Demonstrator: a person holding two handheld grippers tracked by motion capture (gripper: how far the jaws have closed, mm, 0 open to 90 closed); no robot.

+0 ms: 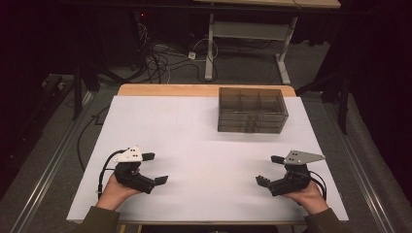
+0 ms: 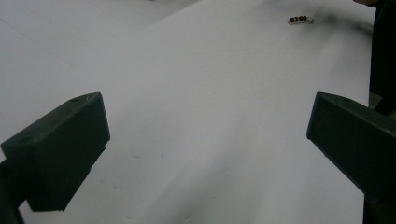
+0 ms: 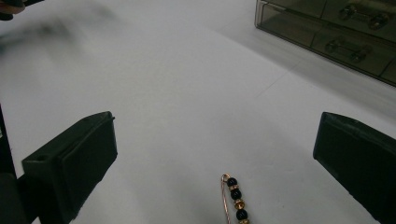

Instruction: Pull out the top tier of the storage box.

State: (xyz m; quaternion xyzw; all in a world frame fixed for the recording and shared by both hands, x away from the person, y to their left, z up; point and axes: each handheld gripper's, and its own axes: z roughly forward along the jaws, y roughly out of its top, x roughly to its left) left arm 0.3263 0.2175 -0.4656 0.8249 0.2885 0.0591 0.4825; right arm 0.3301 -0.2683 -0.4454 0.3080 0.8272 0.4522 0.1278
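The right gripper (image 1: pixel 268 170) rests low on the white table sheet (image 1: pixel 194 141), well in front of the smoky translucent plastic drawer box (image 1: pixel 251 110), its jaws spread wide. That stance probably readies a pinch on the beaded copper-coloured safety pin (image 3: pixel 234 198), which lies flat on the sheet just inside the jaws, nearer than the box. The pin is slim wire strung with black and gold beads. The left gripper (image 1: pixel 155 168), equally spread and empty, waits far left of the box, apparently keeping clear.

white table (image 1: pixel 194 126), cables on floor (image 1: pixel 160 58)
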